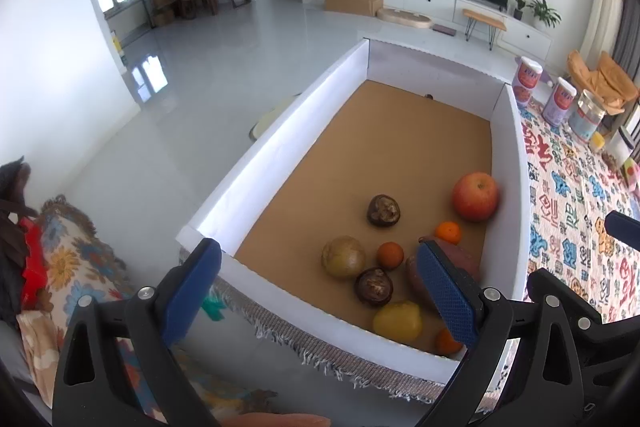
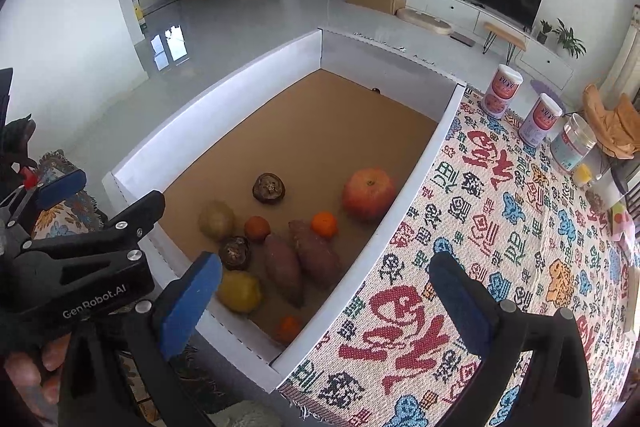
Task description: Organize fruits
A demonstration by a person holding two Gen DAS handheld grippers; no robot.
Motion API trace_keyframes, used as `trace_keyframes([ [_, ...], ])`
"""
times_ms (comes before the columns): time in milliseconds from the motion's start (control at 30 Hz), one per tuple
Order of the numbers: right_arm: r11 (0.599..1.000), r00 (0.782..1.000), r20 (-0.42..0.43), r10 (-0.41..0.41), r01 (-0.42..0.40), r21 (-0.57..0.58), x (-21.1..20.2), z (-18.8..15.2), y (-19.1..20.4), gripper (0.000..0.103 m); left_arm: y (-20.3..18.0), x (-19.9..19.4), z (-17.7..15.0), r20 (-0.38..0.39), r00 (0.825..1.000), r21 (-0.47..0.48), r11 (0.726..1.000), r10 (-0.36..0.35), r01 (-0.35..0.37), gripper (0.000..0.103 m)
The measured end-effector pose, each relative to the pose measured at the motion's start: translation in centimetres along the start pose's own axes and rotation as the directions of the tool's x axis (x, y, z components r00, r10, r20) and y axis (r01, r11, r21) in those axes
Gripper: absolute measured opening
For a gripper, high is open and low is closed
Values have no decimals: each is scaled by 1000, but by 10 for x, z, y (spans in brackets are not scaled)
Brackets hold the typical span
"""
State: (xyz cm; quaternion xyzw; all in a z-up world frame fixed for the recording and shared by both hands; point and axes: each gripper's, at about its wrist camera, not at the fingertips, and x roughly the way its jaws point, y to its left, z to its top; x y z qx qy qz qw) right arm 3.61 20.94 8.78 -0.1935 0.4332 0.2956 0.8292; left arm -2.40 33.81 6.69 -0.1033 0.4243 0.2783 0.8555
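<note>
Hovering spread and empty, the left gripper (image 1: 320, 291) is held over the near edge of the white box (image 1: 280, 143), and the right gripper (image 2: 324, 303) is likewise spread over its near corner. Just beyond, a yellow fruit (image 2: 239, 291), two sweet potatoes (image 2: 298, 259) and small oranges (image 2: 324, 225) are clustered; farther on, the apple (image 2: 369, 193) is seen against the right wall.
</note>
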Motion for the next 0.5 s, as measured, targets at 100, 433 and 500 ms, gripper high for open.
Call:
trace_keyframes([
  [100,1000,1000,9,-12,12,-4,-3,2,0,103,1,0,1,2,1000,-4,1000,4,-4,99],
  [433,1000,1000,11,-20,20,-5,-3,4,-1,103,2,4,0,-10,1000,-17,1000,-5,5,99],
  [500,1000,1000,9,-17,17,-4,-3,4,-1,103,2,5,0,-11,1000,-18,1000,1,-1,99],
])
